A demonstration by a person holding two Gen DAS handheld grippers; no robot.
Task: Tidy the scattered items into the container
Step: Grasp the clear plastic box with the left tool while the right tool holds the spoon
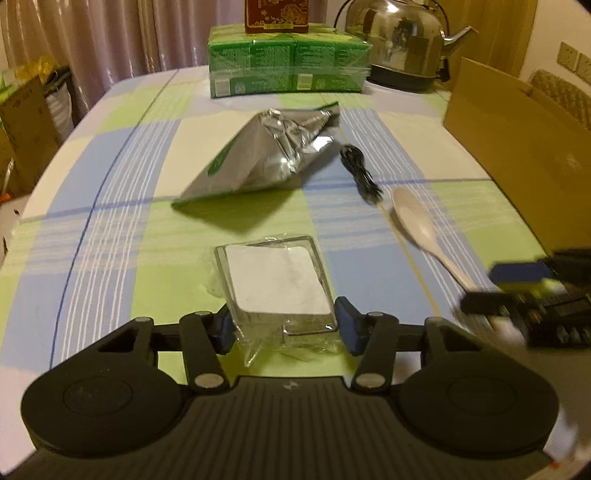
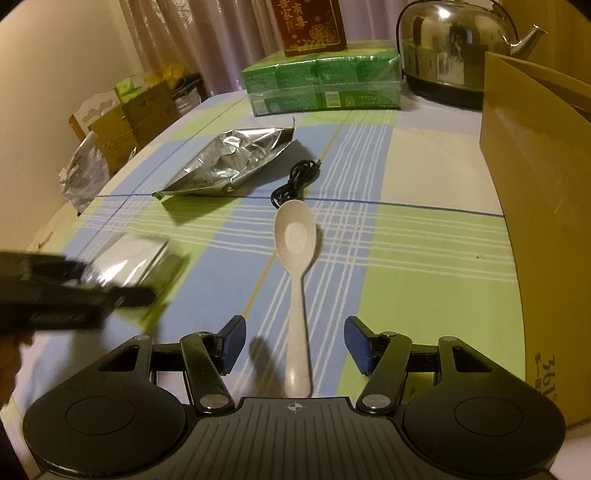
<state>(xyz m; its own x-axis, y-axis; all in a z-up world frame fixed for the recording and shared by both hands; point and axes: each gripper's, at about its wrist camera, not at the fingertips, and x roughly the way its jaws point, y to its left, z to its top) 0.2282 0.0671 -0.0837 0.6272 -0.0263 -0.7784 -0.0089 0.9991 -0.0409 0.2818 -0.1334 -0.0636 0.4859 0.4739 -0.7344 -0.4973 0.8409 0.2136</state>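
My left gripper [image 1: 282, 326] is open, its blue pads either side of a clear plastic packet with a white card [image 1: 275, 282] lying on the checked tablecloth. My right gripper [image 2: 294, 345] is open around the handle of a cream spoon [image 2: 295, 254], which lies flat with its bowl pointing away. The spoon also shows in the left wrist view [image 1: 421, 230]. A silver foil pouch [image 1: 266, 155] [image 2: 229, 164] and a coiled black cable [image 1: 360, 171] [image 2: 295, 181] lie farther back. The brown cardboard box [image 1: 517, 147] [image 2: 543, 206] stands open at the right.
A green shrink-wrapped pack [image 1: 288, 62] with a red box [image 2: 308, 26] on top and a steel kettle [image 1: 402, 40] stand at the table's far end. Cartons and bags [image 2: 122, 114] sit beyond the left edge. The table edge curves close on the left.
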